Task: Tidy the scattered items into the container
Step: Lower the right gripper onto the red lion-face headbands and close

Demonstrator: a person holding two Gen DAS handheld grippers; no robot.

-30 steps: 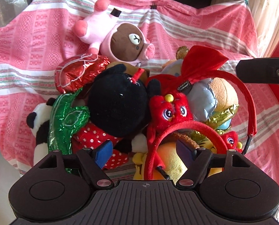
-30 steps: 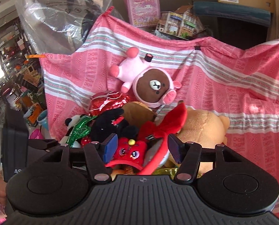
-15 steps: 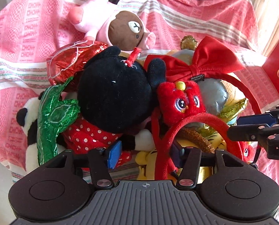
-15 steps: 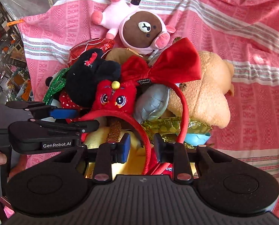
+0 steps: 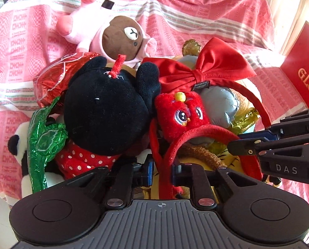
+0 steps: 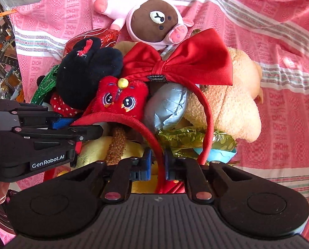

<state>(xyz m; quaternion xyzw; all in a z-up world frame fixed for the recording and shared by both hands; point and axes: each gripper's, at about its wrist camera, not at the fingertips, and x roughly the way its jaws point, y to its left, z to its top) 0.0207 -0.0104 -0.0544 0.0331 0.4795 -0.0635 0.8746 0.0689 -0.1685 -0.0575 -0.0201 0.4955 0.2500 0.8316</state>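
A pile of soft toys lies on a pink striped cloth [image 5: 25, 31]. On top is a red headband [image 5: 196, 131] bearing a red plush monster [image 5: 180, 112]; a second red headband carries a big red bow [image 5: 204, 66]. My left gripper [image 5: 162, 171] is shut on one end of the monster headband. My right gripper [image 6: 156, 166] is shut on the other end of the same headband [image 6: 133, 122]. Each gripper shows in the other's view, left gripper [image 6: 50, 128], right gripper [image 5: 279, 139].
A black mouse plush [image 5: 106, 110] in a red dotted dress, a pink bear-pig plush [image 5: 117, 33], a cream bear [image 6: 233, 95], a panda [image 5: 17, 145], foil balloons in green [image 5: 44, 143], red, silver and gold are in the pile. A red box [image 5: 303, 72] stands at right.
Both grippers have moved down and in to the pile and closed from open onto the ends of the monster headband.
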